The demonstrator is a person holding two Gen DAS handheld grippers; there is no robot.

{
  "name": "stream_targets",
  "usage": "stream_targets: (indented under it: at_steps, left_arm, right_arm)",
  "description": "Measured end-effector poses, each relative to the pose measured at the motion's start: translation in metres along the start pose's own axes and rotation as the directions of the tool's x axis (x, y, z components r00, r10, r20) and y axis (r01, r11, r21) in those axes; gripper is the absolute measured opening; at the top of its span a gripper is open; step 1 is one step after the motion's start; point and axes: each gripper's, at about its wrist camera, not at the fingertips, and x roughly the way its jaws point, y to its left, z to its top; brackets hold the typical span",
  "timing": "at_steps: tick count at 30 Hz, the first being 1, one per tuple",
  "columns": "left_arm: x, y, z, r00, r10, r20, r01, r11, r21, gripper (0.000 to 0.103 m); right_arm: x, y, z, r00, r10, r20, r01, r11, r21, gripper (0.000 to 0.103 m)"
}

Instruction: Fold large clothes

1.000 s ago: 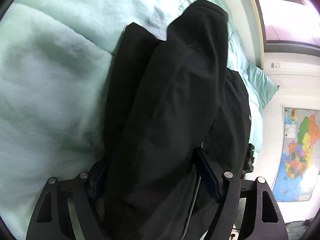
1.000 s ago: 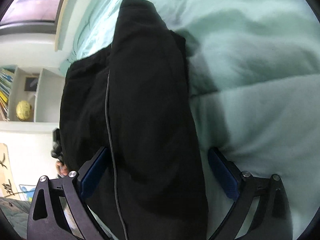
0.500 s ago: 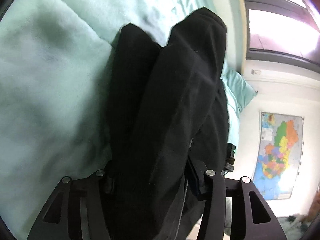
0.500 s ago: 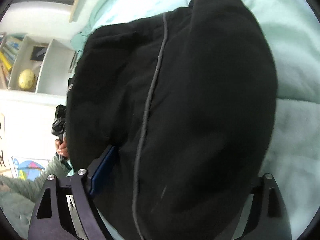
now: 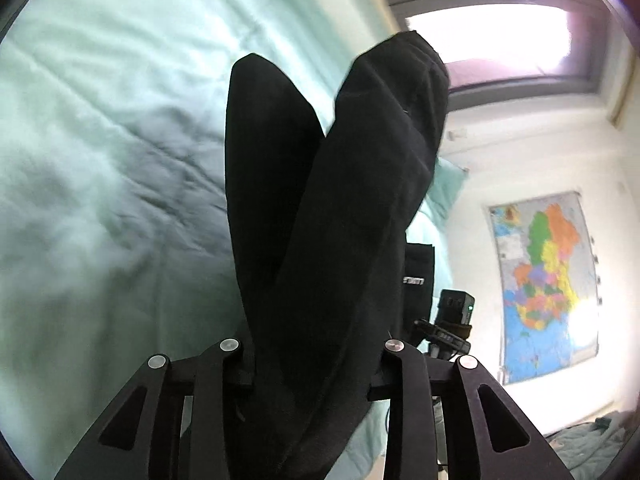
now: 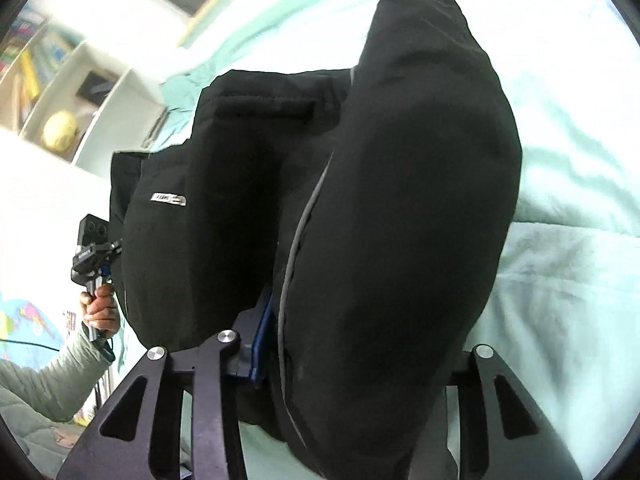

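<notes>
A large black garment [image 5: 332, 220] hangs lifted above the mint-green quilt [image 5: 100, 160], bunched in two long folds. My left gripper [image 5: 312, 364] is closing, with a thick bundle of the cloth squeezed between its fingers. In the right wrist view the same black garment [image 6: 380, 200] fills the middle, showing a grey seam line and a small white label. My right gripper [image 6: 360, 360] is closing too, its blue pad [image 6: 262, 340] pressed into the fabric. The right-hand finger is buried under cloth.
A person's hand [image 6: 100, 308] in a pale green sleeve grips the other tool's handle at the left. The quilt [image 6: 560, 280] spreads all around. A colourful wall map [image 5: 544, 280], a window [image 5: 500, 32], a pillow [image 5: 448, 184] and a shelf holding a yellow ball [image 6: 60, 132] lie beyond the bed.
Both grippers have narrowed onto the garment and risen, pulling it up off the quilt. The cloth lay flat before and now hangs bunched; both views have tipped toward the walls.
</notes>
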Motion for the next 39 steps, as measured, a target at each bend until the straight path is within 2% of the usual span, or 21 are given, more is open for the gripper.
stream_targets:
  at_steps: [6, 12, 17, 22, 24, 26, 29, 33, 36, 37, 38, 39]
  left_arm:
    - [-0.050, -0.050, -0.053, 0.999, -0.030, 0.036, 0.027, 0.997, 0.073, 0.034]
    - [-0.077, -0.050, -0.107, 0.999, -0.047, 0.006, 0.046, 0.998, 0.043, 0.034]
    - [-0.077, -0.029, -0.154, 0.998, -0.031, -0.052, 0.030, 0.999, -0.020, 0.034]
    - [-0.066, 0.012, -0.187, 0.995, 0.018, -0.095, -0.028, 0.994, -0.105, 0.034]
    - [-0.065, 0.035, -0.190, 0.997, 0.037, -0.063, -0.047, 0.986, -0.163, 0.034]
    - [-0.066, 0.056, -0.197, 0.998, 0.040, -0.045, -0.049, 0.971, -0.232, 0.036]
    - [-0.064, 0.078, -0.200, 0.993, 0.101, -0.068, -0.118, 0.942, -0.315, 0.044]
    - [-0.077, 0.087, -0.195, 0.985, 0.152, -0.088, -0.173, 0.923, -0.343, 0.049]
    - [-0.108, 0.081, -0.186, 0.971, 0.233, -0.052, -0.237, 0.913, -0.331, 0.049]
    - [-0.117, 0.079, -0.184, 0.960, 0.276, -0.039, -0.273, 0.908, -0.318, 0.049]
    - [-0.127, 0.069, -0.182, 0.941, 0.337, -0.021, -0.329, 0.901, -0.284, 0.049]
    - [-0.134, 0.053, -0.178, 0.911, 0.413, 0.001, -0.402, 0.885, -0.234, 0.049]
  right_arm:
    - [-0.036, 0.049, -0.036, 1.000, -0.010, 0.029, 0.011, 0.999, -0.047, 0.045]
    - [-0.069, 0.093, -0.087, 0.999, -0.040, 0.011, 0.040, 0.998, -0.043, 0.045]
    - [-0.064, 0.099, -0.132, 0.996, -0.081, -0.045, 0.081, 0.997, -0.002, 0.045]
    - [-0.024, 0.097, -0.154, 0.985, -0.142, -0.101, 0.149, 0.987, 0.066, 0.045]
    - [-0.007, 0.098, -0.155, 0.973, -0.203, -0.106, 0.213, 0.973, 0.089, 0.045]
    - [-0.005, 0.087, -0.155, 0.976, -0.198, -0.091, 0.210, 0.966, 0.152, 0.045]
    - [0.001, 0.081, -0.148, 0.977, -0.194, -0.088, 0.210, 0.951, 0.229, 0.048]
    - [-0.002, 0.089, -0.152, 0.970, -0.218, -0.109, 0.240, 0.933, 0.269, 0.052]
    - [-0.014, 0.098, -0.160, 0.960, -0.256, -0.114, 0.278, 0.915, 0.291, 0.060]
    - [-0.019, 0.101, -0.161, 0.955, -0.272, -0.114, 0.294, 0.908, 0.299, 0.063]
    - [-0.025, 0.104, -0.161, 0.945, -0.307, -0.113, 0.327, 0.896, 0.300, 0.063]
    - [-0.032, 0.103, -0.167, 0.934, -0.339, -0.113, 0.357, 0.888, 0.290, 0.063]
